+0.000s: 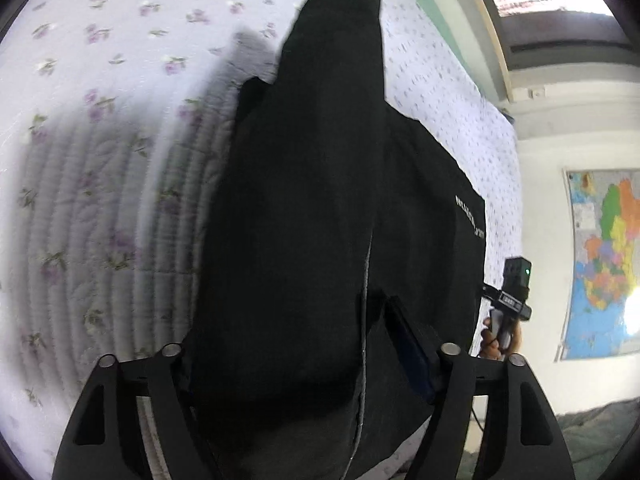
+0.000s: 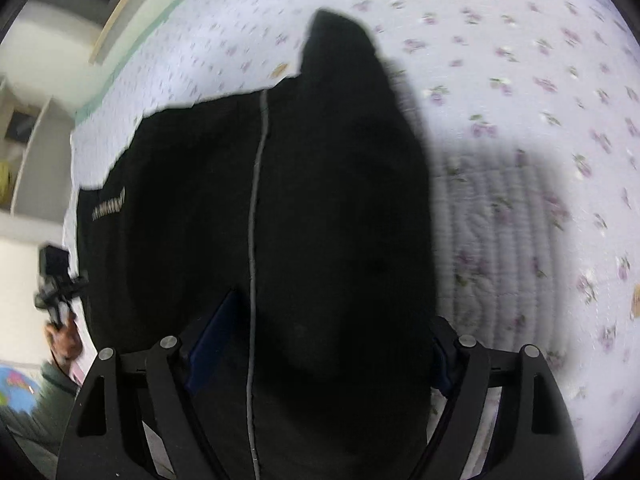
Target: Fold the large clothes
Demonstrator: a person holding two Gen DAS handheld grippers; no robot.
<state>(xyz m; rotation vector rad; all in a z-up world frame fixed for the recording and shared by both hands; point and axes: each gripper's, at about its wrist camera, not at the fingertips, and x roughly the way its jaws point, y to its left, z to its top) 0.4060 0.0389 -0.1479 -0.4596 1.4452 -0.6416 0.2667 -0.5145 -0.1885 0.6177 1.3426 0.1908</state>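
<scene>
A large black garment (image 1: pixel 312 208) with a grey zip line and small white lettering hangs in front of both cameras, lifted above the flowered quilt. My left gripper (image 1: pixel 308 360) is shut on its near edge, with cloth bunched between the fingers. My right gripper (image 2: pixel 316 344) is shut on the same garment (image 2: pixel 280 208) at its other near edge. A sleeve or end of the garment trails away over the quilt. Each view shows the other gripper's handle and hand at its side: the right one (image 1: pixel 508 304) and the left one (image 2: pixel 56 280).
The white quilt with purple flowers (image 1: pixel 100 100) covers the bed under the garment and also shows in the right wrist view (image 2: pixel 540 120). A wall map (image 1: pixel 604 260) hangs at the right. A wooden frame edge (image 1: pixel 492 40) and shelves (image 2: pixel 28 152) border the bed.
</scene>
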